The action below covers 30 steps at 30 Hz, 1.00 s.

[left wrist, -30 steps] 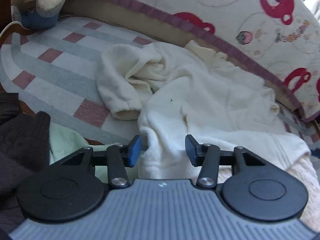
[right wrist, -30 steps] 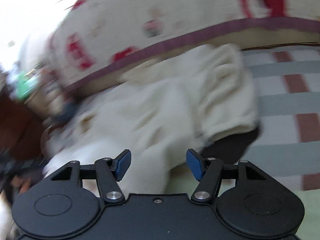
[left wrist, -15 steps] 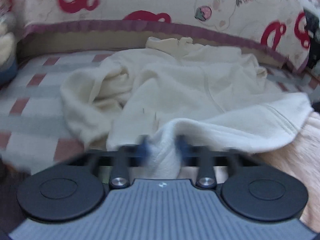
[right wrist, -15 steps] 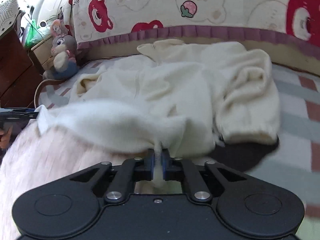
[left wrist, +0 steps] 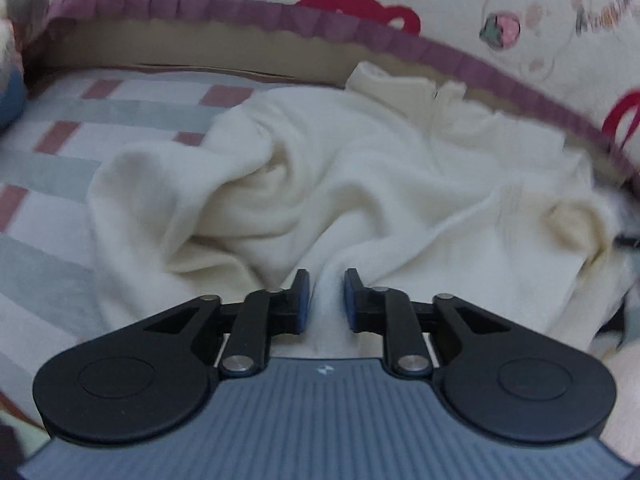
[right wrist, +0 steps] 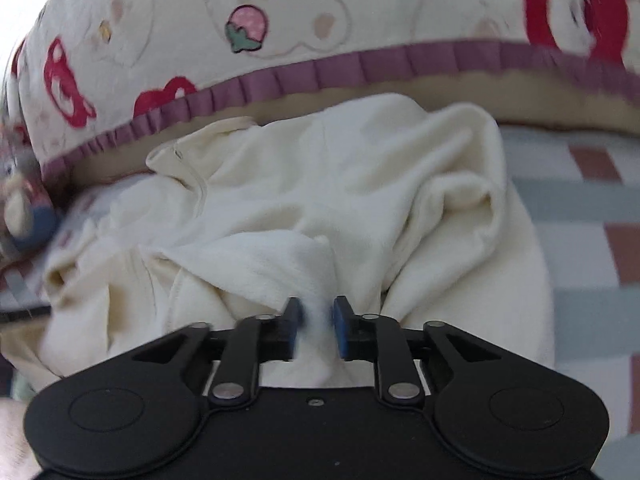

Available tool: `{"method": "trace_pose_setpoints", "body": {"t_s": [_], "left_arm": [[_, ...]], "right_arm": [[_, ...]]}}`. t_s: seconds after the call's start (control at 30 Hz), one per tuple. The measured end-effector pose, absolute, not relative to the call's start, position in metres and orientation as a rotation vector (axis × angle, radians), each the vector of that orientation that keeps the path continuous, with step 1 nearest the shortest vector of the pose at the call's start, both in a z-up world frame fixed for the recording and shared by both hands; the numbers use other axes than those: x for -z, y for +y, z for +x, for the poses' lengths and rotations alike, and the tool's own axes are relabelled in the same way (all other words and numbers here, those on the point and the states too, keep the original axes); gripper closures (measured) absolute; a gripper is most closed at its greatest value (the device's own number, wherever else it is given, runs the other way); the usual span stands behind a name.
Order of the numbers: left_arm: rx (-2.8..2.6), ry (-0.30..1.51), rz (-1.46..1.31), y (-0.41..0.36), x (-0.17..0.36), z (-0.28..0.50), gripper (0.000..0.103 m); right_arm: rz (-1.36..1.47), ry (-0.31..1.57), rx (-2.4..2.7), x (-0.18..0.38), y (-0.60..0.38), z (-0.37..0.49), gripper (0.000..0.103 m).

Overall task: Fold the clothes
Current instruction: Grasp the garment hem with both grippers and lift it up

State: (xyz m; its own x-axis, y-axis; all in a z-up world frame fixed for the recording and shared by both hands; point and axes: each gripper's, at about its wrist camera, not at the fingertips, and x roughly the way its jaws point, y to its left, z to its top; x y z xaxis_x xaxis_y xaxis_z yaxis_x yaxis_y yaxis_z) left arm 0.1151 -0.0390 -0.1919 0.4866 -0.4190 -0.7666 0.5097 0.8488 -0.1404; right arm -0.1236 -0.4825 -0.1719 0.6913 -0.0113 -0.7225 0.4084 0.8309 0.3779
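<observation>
A cream fleece garment (left wrist: 360,184) lies crumpled on a checked blanket (left wrist: 52,168), its collar toward the back. It also shows in the right wrist view (right wrist: 320,200). My left gripper (left wrist: 326,300) has a fold of the garment's near edge between its blue pads, with the jaws a narrow gap apart. My right gripper (right wrist: 316,328) likewise has a bunch of the same cloth between its pads, jaws slightly apart and blurred. Which part of the garment each grips is hidden by folds.
A printed cushion with a purple ruffle (left wrist: 360,28) runs along the back, seen too in the right wrist view (right wrist: 320,68). A plush toy (right wrist: 28,216) sits at the left. Checked blanket (right wrist: 592,240) lies to the right of the garment.
Both grippers closed on the garment's near edge about half a second ago. Now the jaws of both stand a little wider, and the cloth lies lower and more bunched.
</observation>
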Motion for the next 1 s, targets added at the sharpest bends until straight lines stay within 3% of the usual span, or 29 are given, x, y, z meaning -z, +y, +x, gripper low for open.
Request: {"method": "trace_pose_setpoints", "body": {"t_s": [0.07, 0.2, 0.3, 0.33, 0.47, 0.57, 0.67, 0.73, 0.77, 0.8, 0.97, 1.0], "left_arm": [[0.543, 0.882, 0.171, -0.031, 0.191, 0.108, 0.065], [0.552, 0.914, 0.139, -0.008, 0.189, 0.101, 0.06], [0.567, 0.932, 0.263, -0.014, 0.197, 0.088, 0.06], [0.571, 0.928, 0.313, -0.017, 0.2, 0.083, 0.061], [0.55, 0.932, 0.258, -0.019, 0.202, 0.089, 0.06], [0.565, 0.89, 0.128, -0.016, 0.196, 0.101, 0.053], [0.591, 0.846, 0.097, -0.024, 0.197, 0.109, 0.052], [0.583, 0.875, 0.133, -0.035, 0.204, 0.113, 0.061], [0.58, 0.878, 0.157, -0.04, 0.206, 0.113, 0.084], [0.568, 0.877, 0.193, -0.045, 0.207, 0.112, 0.094], [0.465, 0.803, 0.296, -0.05, 0.195, 0.1, 0.096], [0.458, 0.794, 0.285, -0.047, 0.189, 0.098, 0.096]], "right_arm": [[0.571, 0.776, 0.243, 0.177, -0.483, -0.132, 0.061], [0.542, 0.79, 0.198, 0.192, -0.477, -0.137, 0.058], [0.434, 0.818, 0.175, 0.2, -0.463, -0.135, 0.087], [0.439, 0.801, 0.177, 0.198, -0.462, -0.138, 0.088], [0.461, 0.744, 0.205, 0.182, -0.469, -0.156, 0.089], [0.478, 0.729, 0.229, 0.169, -0.482, -0.174, 0.088], [0.543, 0.736, 0.227, 0.177, -0.493, -0.181, 0.081], [0.573, 0.716, 0.228, 0.182, -0.494, -0.179, 0.057], [0.59, 0.696, 0.214, 0.185, -0.493, -0.177, 0.053], [0.606, 0.675, 0.2, 0.188, -0.492, -0.174, 0.051], [0.406, 0.663, 0.246, 0.199, -0.477, -0.146, 0.051], [0.376, 0.653, 0.265, 0.196, -0.477, -0.144, 0.061]]}}
